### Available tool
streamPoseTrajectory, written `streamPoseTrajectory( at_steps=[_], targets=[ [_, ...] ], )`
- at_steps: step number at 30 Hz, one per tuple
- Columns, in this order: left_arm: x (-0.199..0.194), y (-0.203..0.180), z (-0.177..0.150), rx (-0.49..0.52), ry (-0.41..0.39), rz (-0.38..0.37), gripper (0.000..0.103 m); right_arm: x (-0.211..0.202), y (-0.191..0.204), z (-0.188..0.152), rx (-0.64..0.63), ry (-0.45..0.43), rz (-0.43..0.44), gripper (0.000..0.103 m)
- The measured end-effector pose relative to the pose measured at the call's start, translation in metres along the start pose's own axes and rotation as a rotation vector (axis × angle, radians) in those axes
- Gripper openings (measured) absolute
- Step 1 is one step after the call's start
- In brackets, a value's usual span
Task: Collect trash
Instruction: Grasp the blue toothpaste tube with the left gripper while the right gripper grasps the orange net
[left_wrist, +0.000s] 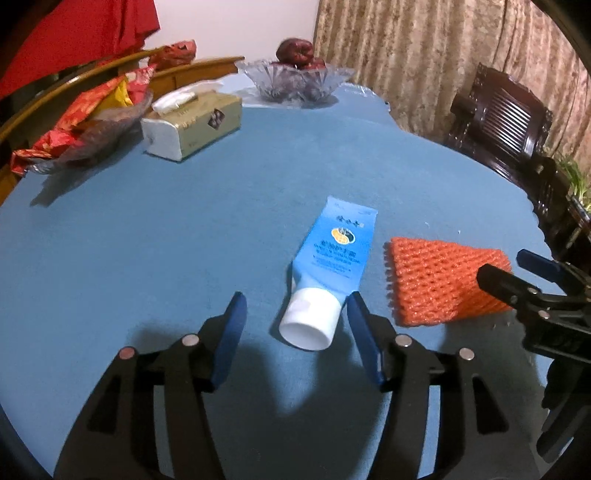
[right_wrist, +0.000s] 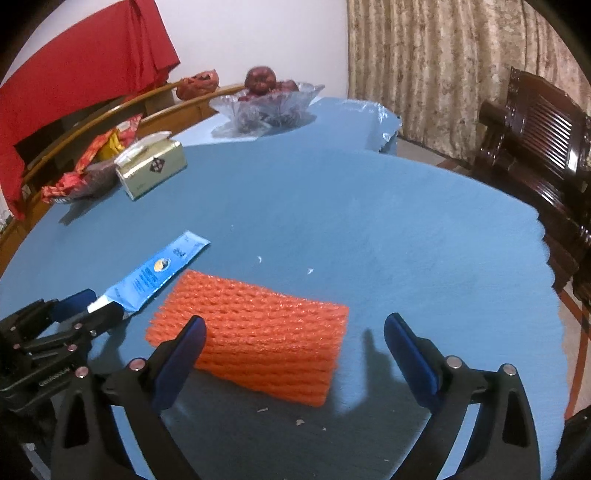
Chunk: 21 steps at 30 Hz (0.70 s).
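A blue tube with a white cap (left_wrist: 332, 266) lies flat on the blue tablecloth. My left gripper (left_wrist: 297, 306) is open, its jaws on either side of the cap end. An orange foam net (right_wrist: 255, 336) lies to the right of the tube. My right gripper (right_wrist: 295, 328) is open and low over the net's near edge, its left finger in front of the net. In the left wrist view the net (left_wrist: 439, 280) sits right of the tube with the right gripper (left_wrist: 517, 273) at its right end. In the right wrist view the tube (right_wrist: 155, 275) and the left gripper (right_wrist: 96, 299) show at left.
A tissue box (left_wrist: 192, 122), a dish of red wrappers (left_wrist: 81, 125) and a glass fruit bowl (left_wrist: 295, 79) stand at the far side of the table (left_wrist: 147, 240). A dark wooden chair (left_wrist: 506, 122) stands beyond the right edge. Small crumbs (right_wrist: 299, 421) lie near the net.
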<state>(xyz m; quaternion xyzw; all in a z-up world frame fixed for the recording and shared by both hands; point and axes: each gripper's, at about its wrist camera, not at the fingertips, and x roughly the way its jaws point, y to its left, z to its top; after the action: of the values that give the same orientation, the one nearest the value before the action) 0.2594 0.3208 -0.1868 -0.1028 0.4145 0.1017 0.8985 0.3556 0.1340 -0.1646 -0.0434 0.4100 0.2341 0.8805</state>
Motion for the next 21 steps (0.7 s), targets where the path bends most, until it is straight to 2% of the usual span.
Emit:
streamPoseTrajectory(
  at_steps=[2, 4, 5, 6, 7, 8, 11, 14, 21],
  targets=[
    [0.003, -0.001, -0.001, 0.003, 0.013, -0.001, 0.054, 0.008, -0.001, -0.003, 0.013, 0.034, 0.016, 0.085],
    [0.003, -0.001, -0.001, 0.004, 0.012, -0.012, 0.044, 0.008, 0.000, -0.006, 0.010, 0.031, 0.017, 0.081],
    [0.003, 0.001, -0.001, 0.000, 0.012, -0.013, 0.038, 0.007, 0.002, -0.006, 0.003, 0.031, 0.025, 0.071],
    [0.003, 0.002, -0.001, -0.008, 0.011, -0.019, 0.034, 0.006, 0.004, -0.006, -0.007, 0.030, 0.035, 0.066],
    [0.002, 0.003, -0.001, -0.014, 0.010, -0.024, 0.034, 0.005, 0.005, -0.005, -0.014, 0.028, 0.044, 0.055],
    [0.002, 0.003, -0.002, -0.017, 0.008, -0.027, 0.034, 0.004, 0.007, -0.005, -0.016, 0.027, 0.051, 0.051],
    [-0.001, 0.000, -0.004, -0.011, 0.002, -0.020, 0.033, 0.001, 0.007, -0.007, -0.012, 0.031, 0.099, 0.023],
    [-0.006, -0.003, -0.007, -0.015, -0.007, -0.018, 0.032, -0.006, 0.008, -0.009, -0.025, 0.024, 0.107, 0.020],
    [-0.028, -0.013, -0.012, -0.023, -0.049, -0.025, 0.029, -0.042, -0.004, -0.011, 0.007, -0.037, 0.104, 0.020]
  ],
)
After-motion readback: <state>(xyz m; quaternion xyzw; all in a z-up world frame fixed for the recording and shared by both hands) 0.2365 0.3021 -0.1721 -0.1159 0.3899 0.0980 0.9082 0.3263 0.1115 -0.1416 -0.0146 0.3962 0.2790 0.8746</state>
